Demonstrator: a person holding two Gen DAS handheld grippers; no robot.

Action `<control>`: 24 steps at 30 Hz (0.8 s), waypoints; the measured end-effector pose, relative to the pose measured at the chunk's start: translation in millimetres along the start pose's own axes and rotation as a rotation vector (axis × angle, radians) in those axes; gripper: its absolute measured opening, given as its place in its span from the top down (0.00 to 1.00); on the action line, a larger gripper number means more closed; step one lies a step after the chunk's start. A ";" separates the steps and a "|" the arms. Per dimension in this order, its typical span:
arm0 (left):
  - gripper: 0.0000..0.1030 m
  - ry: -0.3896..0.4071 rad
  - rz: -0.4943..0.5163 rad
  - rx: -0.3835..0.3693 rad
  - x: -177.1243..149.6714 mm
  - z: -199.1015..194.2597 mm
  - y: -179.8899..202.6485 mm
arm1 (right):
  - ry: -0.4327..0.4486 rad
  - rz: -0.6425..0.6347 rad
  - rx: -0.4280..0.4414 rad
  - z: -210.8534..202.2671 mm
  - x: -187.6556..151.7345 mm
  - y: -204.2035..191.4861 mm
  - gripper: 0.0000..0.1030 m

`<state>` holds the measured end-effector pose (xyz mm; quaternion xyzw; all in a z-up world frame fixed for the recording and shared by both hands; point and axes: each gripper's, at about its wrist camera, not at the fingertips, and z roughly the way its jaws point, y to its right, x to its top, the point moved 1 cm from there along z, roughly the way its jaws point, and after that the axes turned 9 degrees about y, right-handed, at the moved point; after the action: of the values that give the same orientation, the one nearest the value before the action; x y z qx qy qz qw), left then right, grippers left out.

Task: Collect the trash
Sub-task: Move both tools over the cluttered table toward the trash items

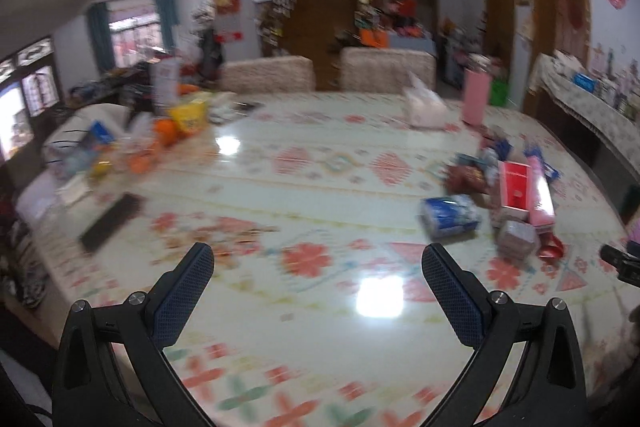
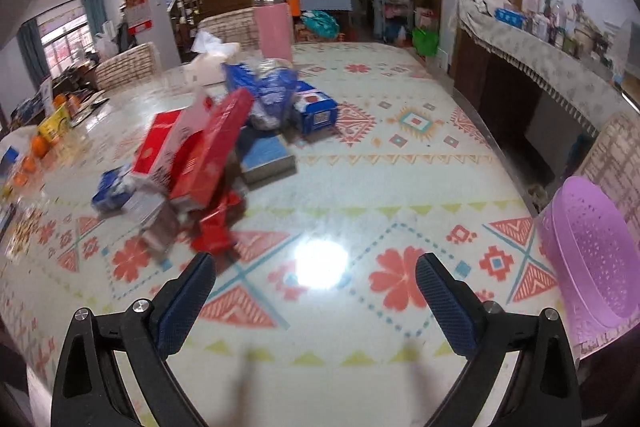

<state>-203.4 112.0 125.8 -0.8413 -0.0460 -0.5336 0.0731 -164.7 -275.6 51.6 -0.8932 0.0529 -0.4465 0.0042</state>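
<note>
The trash is a messy pile (image 2: 208,155) of boxes and wrappers lying on the table: a long red box (image 2: 212,151) leans on top, a blue box (image 2: 316,113) sits behind it, and a shiny red wrapper (image 2: 218,223) lies at the front edge. In the left view the same pile (image 1: 504,195) is off to the right side. A purple basket (image 2: 596,259) with little holes sits at the right edge of the table, well apart from the pile, and it looks like the place for the trash. The right claw (image 2: 316,275) is wide open and holds nothing, with the pile just ahead and to its left. The left claw (image 1: 318,267) is wide open too, over bare table. What could go wrong? The pile is loose and the boxes lean on each other, so a grab at one could knock the others over or push them away. The shiny wrapper is thin and flat and could slip out. The table (image 2: 400,187) has a smooth, shiny cover with red flowers, so things may slide on it. Oranges (image 1: 166,131) and a yellow box (image 1: 190,115) sit far across the table, and they may not be trash. Around it is a big room with chairs, stairs and a long side shelf.
</note>
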 end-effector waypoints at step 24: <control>0.00 0.078 -0.085 0.290 -21.8 -51.1 -142.1 | 0.069 -0.066 0.110 -11.0 4.2 -84.1 0.01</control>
<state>-280.3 243.2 138.0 -0.7979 -0.1554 -0.5561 0.1730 -163.3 -192.0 66.2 -0.8769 -0.0010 -0.4792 0.0368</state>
